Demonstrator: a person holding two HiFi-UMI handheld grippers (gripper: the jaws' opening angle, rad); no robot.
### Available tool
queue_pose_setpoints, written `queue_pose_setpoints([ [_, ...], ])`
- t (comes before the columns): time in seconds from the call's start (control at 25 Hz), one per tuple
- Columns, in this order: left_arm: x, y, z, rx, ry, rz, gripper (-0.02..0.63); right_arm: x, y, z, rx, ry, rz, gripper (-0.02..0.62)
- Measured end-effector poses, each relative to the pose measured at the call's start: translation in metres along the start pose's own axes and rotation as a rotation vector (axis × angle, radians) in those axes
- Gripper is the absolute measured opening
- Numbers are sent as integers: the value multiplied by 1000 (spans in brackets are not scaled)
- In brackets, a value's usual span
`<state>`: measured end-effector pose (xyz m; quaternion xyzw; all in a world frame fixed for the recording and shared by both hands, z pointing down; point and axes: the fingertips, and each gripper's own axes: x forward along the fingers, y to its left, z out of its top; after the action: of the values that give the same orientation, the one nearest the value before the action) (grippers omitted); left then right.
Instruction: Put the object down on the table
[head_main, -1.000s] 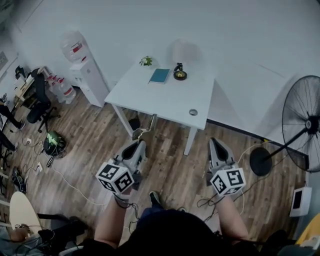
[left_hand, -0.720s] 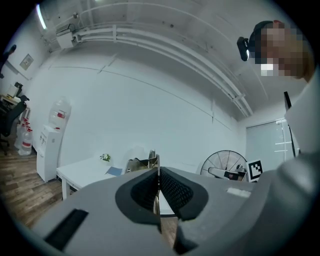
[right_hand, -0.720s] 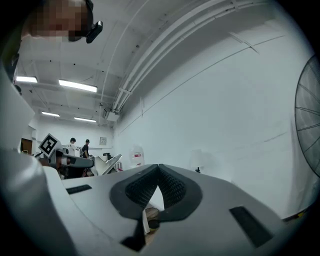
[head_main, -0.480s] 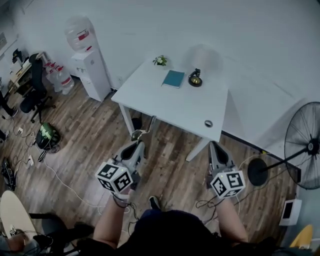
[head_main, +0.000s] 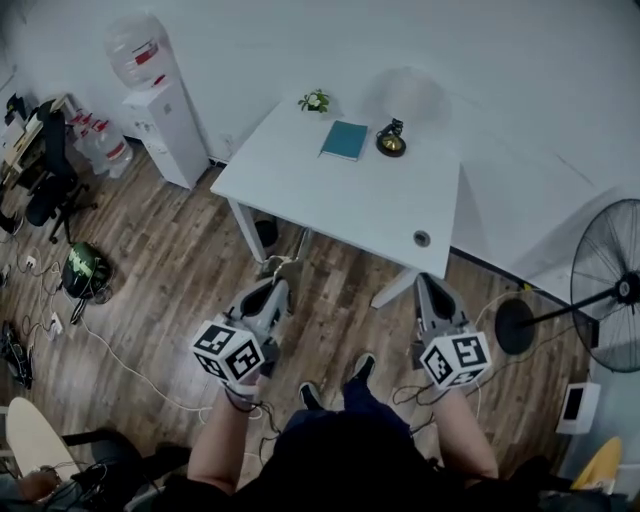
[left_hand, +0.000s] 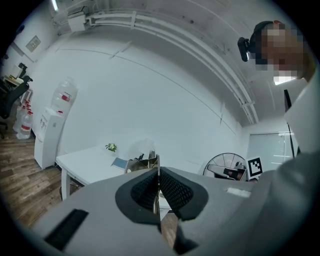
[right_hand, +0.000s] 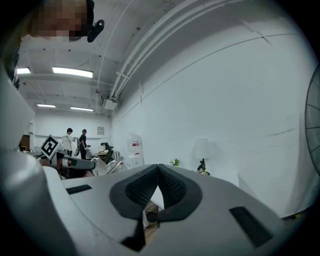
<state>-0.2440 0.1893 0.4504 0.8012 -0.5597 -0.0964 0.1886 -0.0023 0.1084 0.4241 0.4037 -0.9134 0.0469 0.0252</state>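
While left gripper (head_main: 283, 284) clamps thin object (head_main: 284, 266) edge-on, table (head_main: 340, 200) stands ahead, apart; right gripper (head_main: 428, 282) clenched, empty.

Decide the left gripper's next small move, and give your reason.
Probably carry the left gripper forward over the white rectangular table: its fingers are shut on a thin tan object, which hangs above the brown wooden floor, short of the table's near edge.
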Motion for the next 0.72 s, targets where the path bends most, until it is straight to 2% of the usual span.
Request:
queue_pose_setpoints([
  [0.2, 57, 1, 2, 4, 33, -6, 8, 36, -44, 0, 37, -19, 11, 5],
  [0.44, 136, -10, 14, 51, 72, -20, 8, 80, -100, 15, 67, -65, 60, 5],
  [0.72, 227, -30, 6, 96, 145, -36, 8, 107, -169, 13, 98, -55, 94, 5],
])
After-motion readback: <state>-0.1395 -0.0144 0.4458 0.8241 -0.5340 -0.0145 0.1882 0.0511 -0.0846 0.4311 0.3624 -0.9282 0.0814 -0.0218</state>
